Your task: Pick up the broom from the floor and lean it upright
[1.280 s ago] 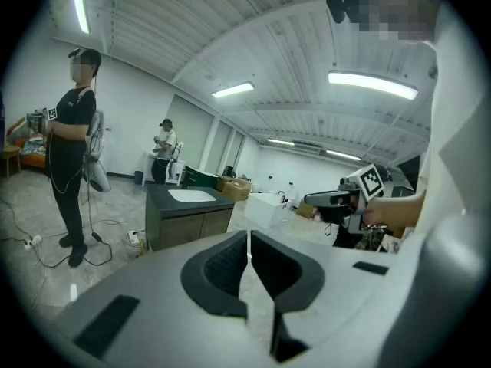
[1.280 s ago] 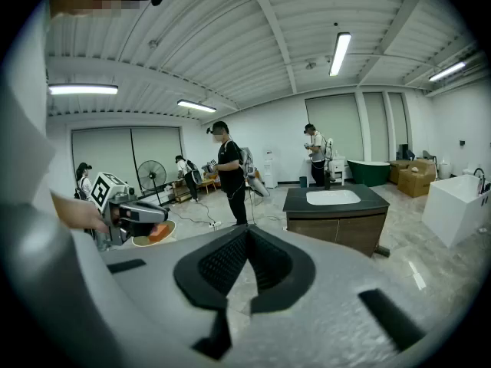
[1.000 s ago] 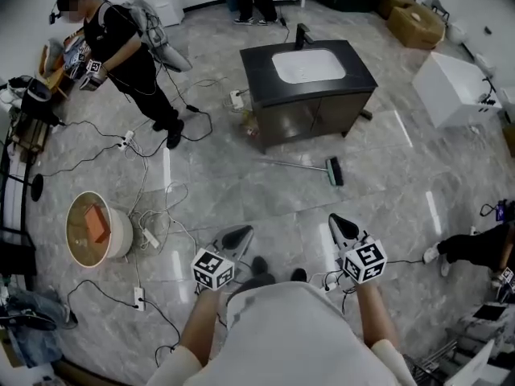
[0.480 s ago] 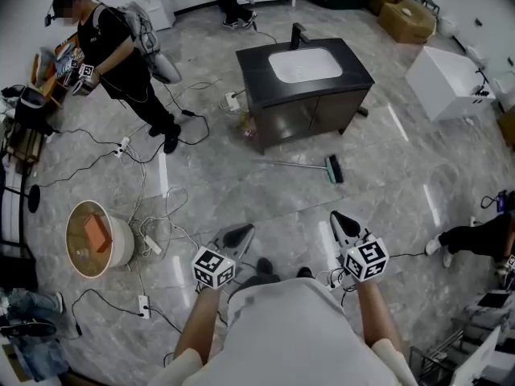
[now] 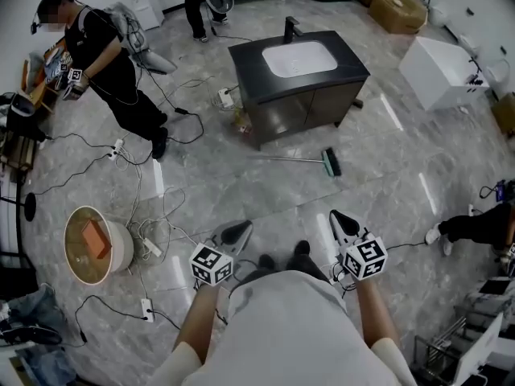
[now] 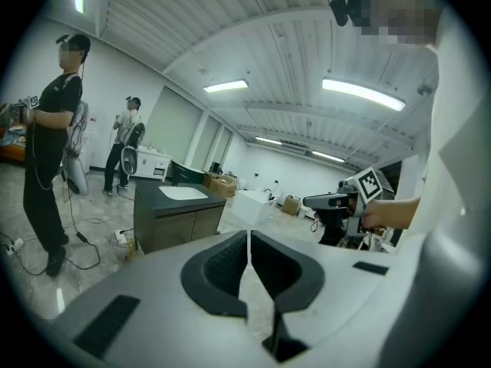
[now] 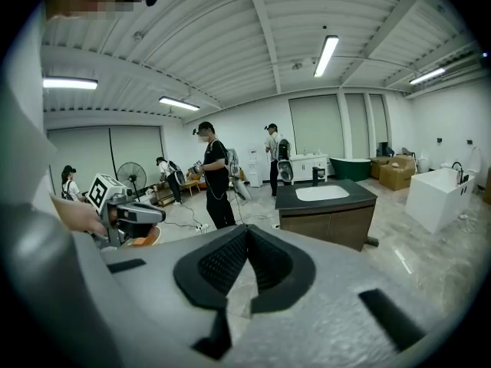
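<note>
The broom lies flat on the grey floor in front of the sink cabinet, its dark head to the right and its thin handle running left. My left gripper and my right gripper are held side by side over the floor, well short of the broom. Both are shut with nothing between the pads. In the left gripper view the dark pads meet at the tip. The right gripper view shows its pads closed the same way. The broom is not visible in either gripper view.
A dark sink cabinet stands behind the broom. A person in black stands at the left among floor cables. A round tub sits at the near left, a white box at the far right.
The cabinet and broom have slid slightly up and left in the head view. The person at the back walked left. Both grippers keep their pose and stay shut.
</note>
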`<action>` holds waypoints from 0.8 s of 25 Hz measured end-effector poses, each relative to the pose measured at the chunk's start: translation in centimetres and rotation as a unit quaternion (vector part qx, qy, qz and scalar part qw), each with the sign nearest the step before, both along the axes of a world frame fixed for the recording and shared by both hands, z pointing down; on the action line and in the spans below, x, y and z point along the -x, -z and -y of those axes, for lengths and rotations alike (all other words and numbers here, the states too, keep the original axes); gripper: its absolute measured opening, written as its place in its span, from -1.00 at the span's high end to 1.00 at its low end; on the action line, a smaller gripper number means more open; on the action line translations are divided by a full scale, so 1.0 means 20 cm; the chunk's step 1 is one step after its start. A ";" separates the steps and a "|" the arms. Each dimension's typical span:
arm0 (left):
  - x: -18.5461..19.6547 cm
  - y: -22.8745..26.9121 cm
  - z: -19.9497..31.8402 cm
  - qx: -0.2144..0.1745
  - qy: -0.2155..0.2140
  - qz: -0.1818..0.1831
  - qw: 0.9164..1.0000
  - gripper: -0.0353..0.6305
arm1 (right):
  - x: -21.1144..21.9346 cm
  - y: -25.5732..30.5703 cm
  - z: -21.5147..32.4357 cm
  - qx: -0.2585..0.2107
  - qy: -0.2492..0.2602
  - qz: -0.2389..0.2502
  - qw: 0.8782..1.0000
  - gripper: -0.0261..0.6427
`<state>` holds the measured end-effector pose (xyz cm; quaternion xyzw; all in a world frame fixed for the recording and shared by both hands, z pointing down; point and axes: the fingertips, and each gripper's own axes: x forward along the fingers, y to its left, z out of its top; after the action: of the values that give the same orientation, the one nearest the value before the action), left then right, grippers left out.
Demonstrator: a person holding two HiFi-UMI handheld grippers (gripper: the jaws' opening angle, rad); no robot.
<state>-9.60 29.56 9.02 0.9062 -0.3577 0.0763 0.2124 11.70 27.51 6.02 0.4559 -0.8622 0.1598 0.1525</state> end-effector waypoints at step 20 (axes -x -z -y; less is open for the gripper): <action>-0.28 -0.18 0.57 0.035 0.036 0.005 0.999 0.85 | -0.19 -0.24 0.71 0.040 0.066 0.005 0.997 0.92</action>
<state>-4.10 18.11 12.65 0.8841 -0.3886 0.0857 0.2450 15.55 13.27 10.78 0.3911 -0.8840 0.1856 0.1765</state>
